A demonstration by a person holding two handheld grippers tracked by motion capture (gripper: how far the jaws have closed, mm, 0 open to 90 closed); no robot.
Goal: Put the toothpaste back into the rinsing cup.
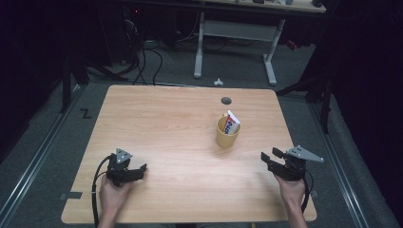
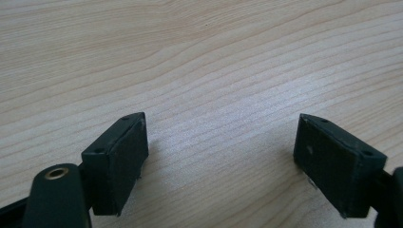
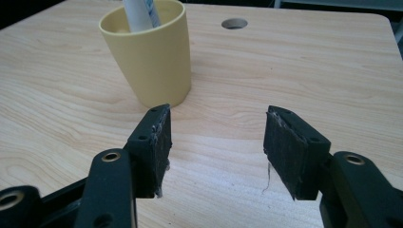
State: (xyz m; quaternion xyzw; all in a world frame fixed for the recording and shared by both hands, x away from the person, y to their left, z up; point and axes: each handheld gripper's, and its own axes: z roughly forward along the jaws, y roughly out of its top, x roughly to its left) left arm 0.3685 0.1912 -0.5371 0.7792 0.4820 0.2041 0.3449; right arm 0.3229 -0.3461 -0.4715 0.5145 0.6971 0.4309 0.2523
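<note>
the left gripper [image 1: 127, 170] sits low over the table [image 1: 157, 123], well to the left of the yellow cup [image 1: 227, 133] and nearer the person's edge; its jaws stand wide apart with nothing but bare wood between them, and its hand [image 1: 113, 194] comes in from below, holding it level and aimed rightward.

the yellow cup stands upright right of the table's middle, just this side of the round hole [image 1: 226, 100], with a white tube [image 1: 232, 122] leaning out of it. the cup looks like thin, light plastic with a smooth, tapering wall, so it would likely tip or slide if nudged and slip upward out of a loose pinch. a hold across the wall near the rim seems safest. the tube looks soft and light; its upper end above the rim is the place to pinch it.

the right gripper [image 1: 273, 158] lies to the right of the cup and nearer the person, well apart from it, pointing leftward toward it; its pads [image 3: 291, 147] are spread with nothing between them.
</note>
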